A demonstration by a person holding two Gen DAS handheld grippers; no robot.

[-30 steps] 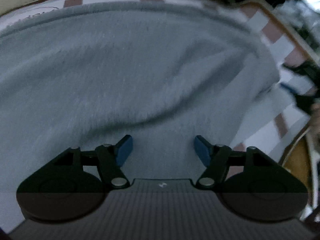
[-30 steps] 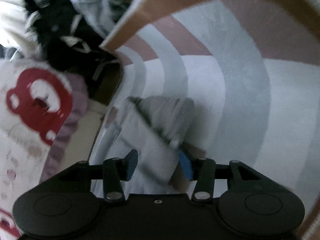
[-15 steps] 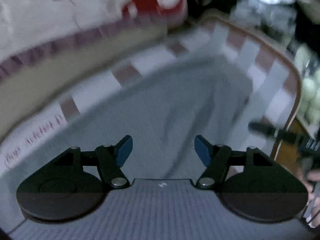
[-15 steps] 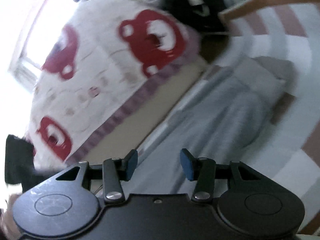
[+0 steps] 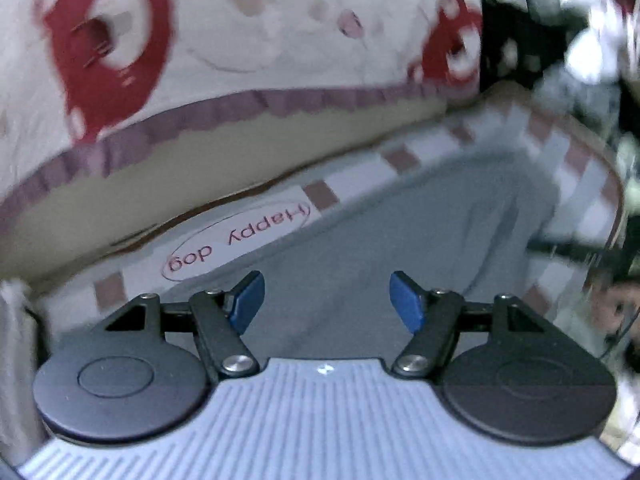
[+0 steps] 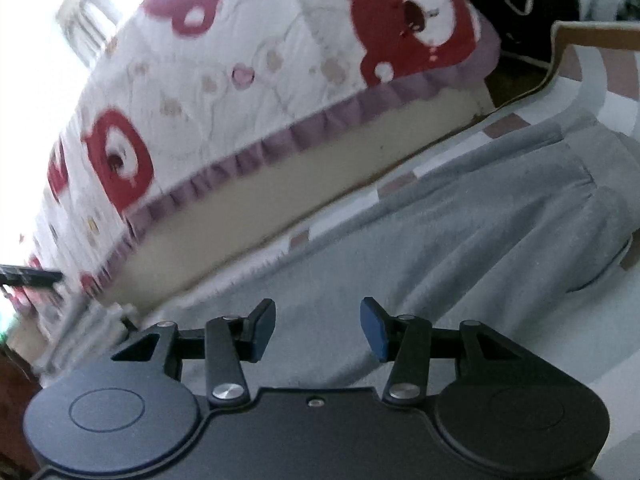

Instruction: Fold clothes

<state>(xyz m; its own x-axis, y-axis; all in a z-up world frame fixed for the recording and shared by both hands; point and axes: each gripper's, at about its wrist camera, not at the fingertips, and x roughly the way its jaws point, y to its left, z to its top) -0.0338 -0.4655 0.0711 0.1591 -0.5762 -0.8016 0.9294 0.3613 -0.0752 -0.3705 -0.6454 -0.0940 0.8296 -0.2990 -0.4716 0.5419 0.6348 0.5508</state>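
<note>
It was a home bedroom; a bed with bear-print quilt stood beside a patterned rug.

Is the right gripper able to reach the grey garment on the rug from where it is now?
Probably yes. The right gripper has its jaws open and empty, and the grey garment lies spread on the rug directly ahead. Nothing stands between them.
</note>
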